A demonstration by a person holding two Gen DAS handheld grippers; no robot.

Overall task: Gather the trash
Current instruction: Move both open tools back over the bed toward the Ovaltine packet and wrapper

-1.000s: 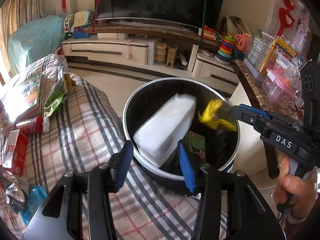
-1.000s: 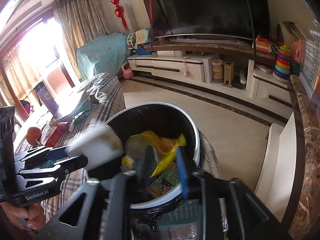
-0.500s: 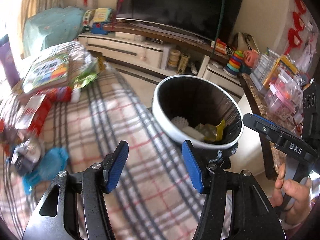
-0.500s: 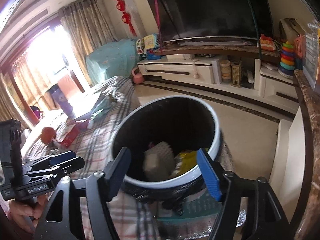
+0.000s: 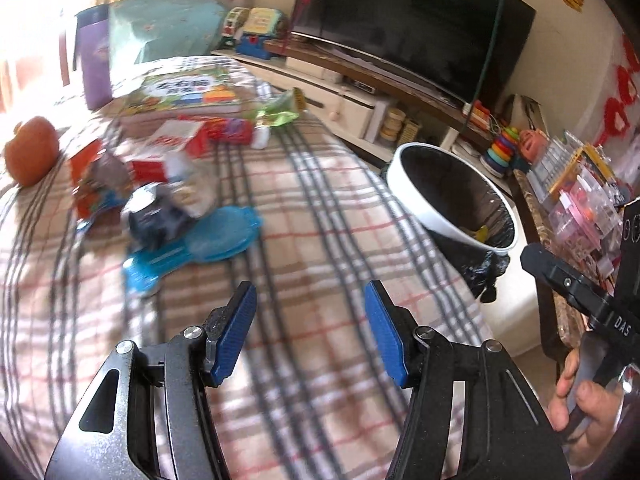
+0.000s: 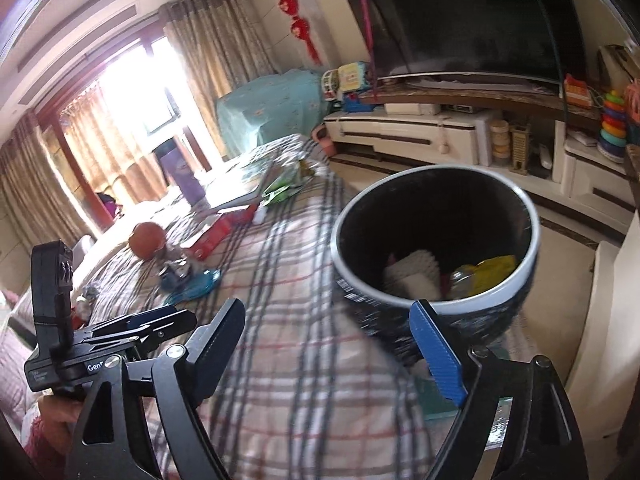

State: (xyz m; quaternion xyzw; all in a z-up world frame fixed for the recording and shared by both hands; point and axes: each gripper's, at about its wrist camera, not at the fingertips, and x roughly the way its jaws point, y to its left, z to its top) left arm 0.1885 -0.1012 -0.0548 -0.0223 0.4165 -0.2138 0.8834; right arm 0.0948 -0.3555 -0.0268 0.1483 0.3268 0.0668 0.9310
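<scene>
Left gripper (image 5: pixel 306 320) angles down over the plaid cloth (image 5: pixel 320 216), released, empty. Right gripper (image 6: pixel 332 344) is opening, empty. Bin (image 6: pixel 520 280) stands upright, mouth up.

A dark television (image 6: pixel 472 20) stands above a white media cabinet (image 6: pixel 404 136). Curtained windows (image 6: pixel 132 96) admit bright daylight onto the tiled floor (image 6: pixel 568 256).

Bin (image 6: pixel 436 240): round, white rim, black liner, upright at edge of plaid cloth (image 5: pixel 304 216); holds white foam piece (image 6: pixel 412 272) + yellow wrapper (image 6: pixel 494 270). Trash on cloth, well apart from bin: blue plastic pack (image 5: pixel 192 248), crumpled dark wrapper (image 5: pixel 158 216) on it, red cartons (image 5: pixel 180 140), green bag (image 5: pixel 280 112).
</scene>
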